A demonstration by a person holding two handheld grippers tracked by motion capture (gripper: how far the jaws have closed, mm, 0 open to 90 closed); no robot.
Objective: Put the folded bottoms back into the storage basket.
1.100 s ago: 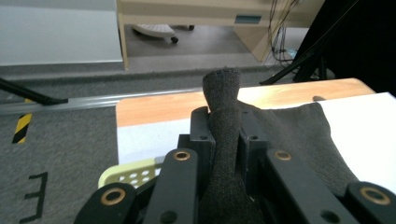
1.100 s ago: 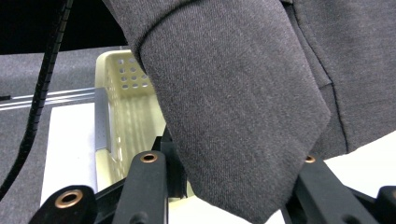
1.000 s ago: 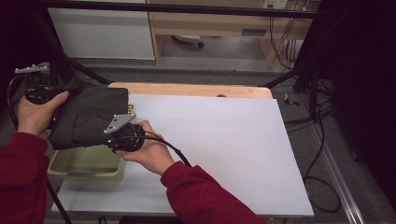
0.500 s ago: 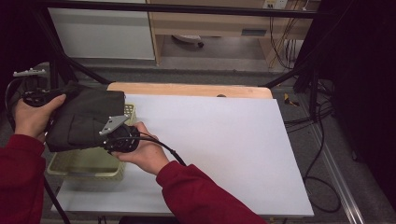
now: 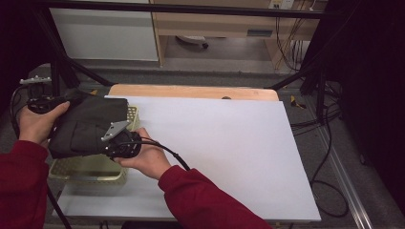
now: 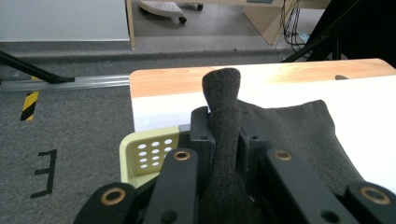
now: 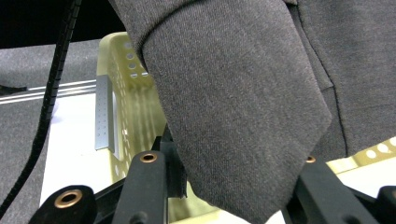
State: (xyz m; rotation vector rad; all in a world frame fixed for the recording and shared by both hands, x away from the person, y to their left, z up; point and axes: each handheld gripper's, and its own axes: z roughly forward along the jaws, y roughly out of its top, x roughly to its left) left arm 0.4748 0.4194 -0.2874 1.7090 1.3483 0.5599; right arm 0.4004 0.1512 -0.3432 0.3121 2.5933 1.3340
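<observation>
A dark grey garment (image 5: 86, 126) hangs bunched between both grippers, above a pale yellow perforated basket (image 5: 90, 168) at the table's left edge. My left gripper (image 5: 61, 102) holds its far left part; in the left gripper view the jaws (image 6: 224, 128) are shut on a rolled fold of the cloth (image 6: 289, 133), with the basket's corner (image 6: 149, 149) below. My right gripper (image 5: 109, 142) grips the near right edge. In the right gripper view the jaws (image 7: 233, 170) pinch a hanging flap of the cloth (image 7: 233, 70) over the basket wall (image 7: 123, 93).
White sheet (image 5: 215, 143) covers the wooden table (image 5: 191, 90), which stretches to the right of the basket. Black frame legs (image 5: 62, 71) and cables (image 5: 325, 124) stand around the table. A cable (image 5: 167, 152) trails from the right gripper over the sleeve.
Both hands and the garment have drifted slightly down and left over the basket. Both grips look the same.
</observation>
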